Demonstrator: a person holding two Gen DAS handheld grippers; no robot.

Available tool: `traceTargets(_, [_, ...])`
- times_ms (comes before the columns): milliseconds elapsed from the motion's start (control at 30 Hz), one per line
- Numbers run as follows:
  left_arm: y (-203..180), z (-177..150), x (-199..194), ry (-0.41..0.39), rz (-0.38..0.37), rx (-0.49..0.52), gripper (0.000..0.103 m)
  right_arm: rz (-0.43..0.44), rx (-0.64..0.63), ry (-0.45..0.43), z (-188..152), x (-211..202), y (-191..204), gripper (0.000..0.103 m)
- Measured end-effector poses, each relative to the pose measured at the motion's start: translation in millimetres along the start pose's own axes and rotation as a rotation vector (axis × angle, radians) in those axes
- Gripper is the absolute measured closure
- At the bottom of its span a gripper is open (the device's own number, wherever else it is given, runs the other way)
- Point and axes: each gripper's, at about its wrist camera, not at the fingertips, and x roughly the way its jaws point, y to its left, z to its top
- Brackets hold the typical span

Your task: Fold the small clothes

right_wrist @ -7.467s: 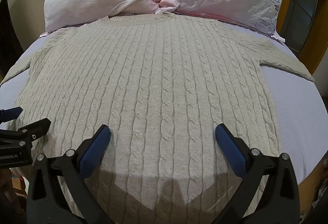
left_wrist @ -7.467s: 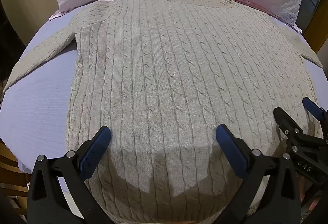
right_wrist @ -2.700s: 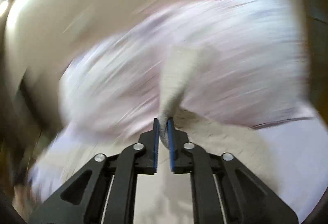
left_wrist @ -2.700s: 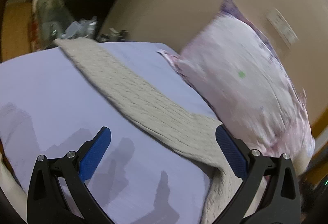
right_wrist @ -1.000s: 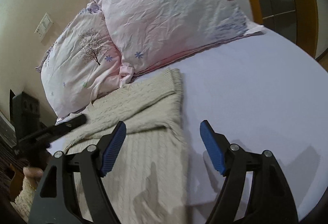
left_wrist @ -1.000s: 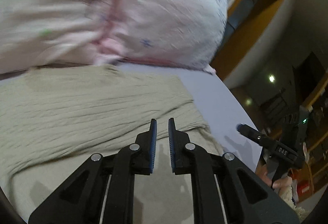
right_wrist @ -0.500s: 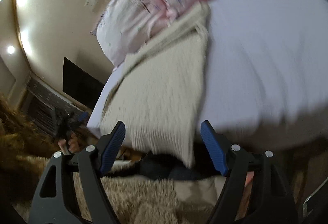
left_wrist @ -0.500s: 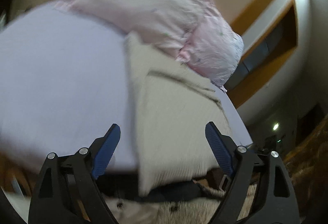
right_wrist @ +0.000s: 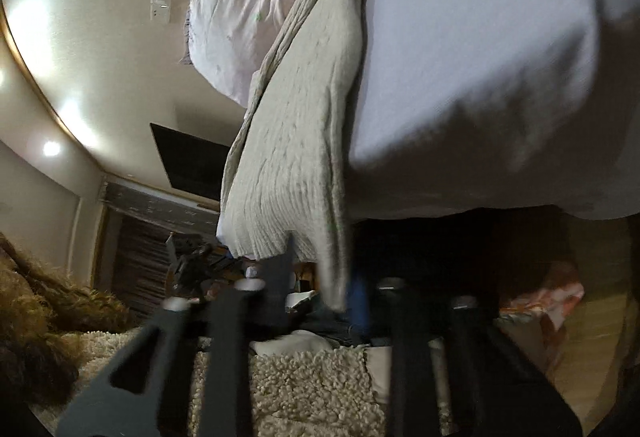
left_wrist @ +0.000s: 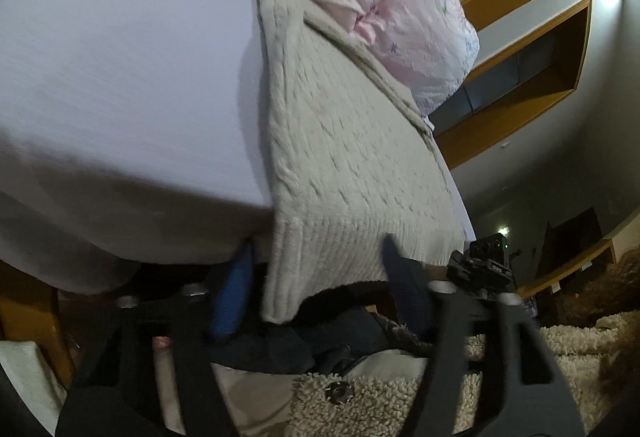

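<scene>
Jaws of both the left gripper point(left_wrist: 320, 289) and right gripper point(right_wrist: 320, 277) gape (blurred), straddling the folded sweater's point(left_wrist: 344, 157) hem, which overhangs the bed point(left_wrist: 120, 77) edge.

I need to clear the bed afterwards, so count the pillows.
2. One pillow leans at the head of the bed beside the sweater; a second pillow sits next to it. Others may be hidden.

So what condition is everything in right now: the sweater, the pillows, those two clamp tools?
Sweater: narrowed lengthwise, sleeves folded in, hem hanging over the bed edge.
Pillows: lying at the head of the bed, touching the sweater's collar end.
Bed sheet: spread flat.
Left gripper: fingers apart around the hem.
Right gripper: fingers apart at the hem.
</scene>
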Motion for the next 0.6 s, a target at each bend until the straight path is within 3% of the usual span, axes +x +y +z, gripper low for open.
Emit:
traceTargets(33, [0,0,4,0.012,-0.002,-0.007,0.075,0.003,-0.015,-0.007,0,-1,4,0.095])
traceTargets(100, [-3,-3,5,0.031,-0.008,-0.019,0.092,0.031,-0.063,-0.032,4,-6,20,0.096])
traceTargets(233, [-38,17,-11,-0.024,-0.078,0.051,0.094,0.075,-0.203,-0.123,38,-21,70,0.096])
traceTargets(333, [-76,64,-27,-0.123,-0.089,0.169,0.094,0.095,-0.336,-0.204,91,-20,118,0.096])
traceTargets(400, [-93,114,-27,-0.233,-0.024,0.202,0.094,0.096,-0.391,-0.274,135,-14,140,0.096])
traceTargets(500, [-94,195,-7,-0.367,0.059,0.148,0.094,0.024,-0.357,-0.399,208,6,140,0.096])
traceTargets(600, [-83,264,46,-0.372,0.24,0.139,0.094,-0.142,-0.231,-0.47,269,43,108,0.096])
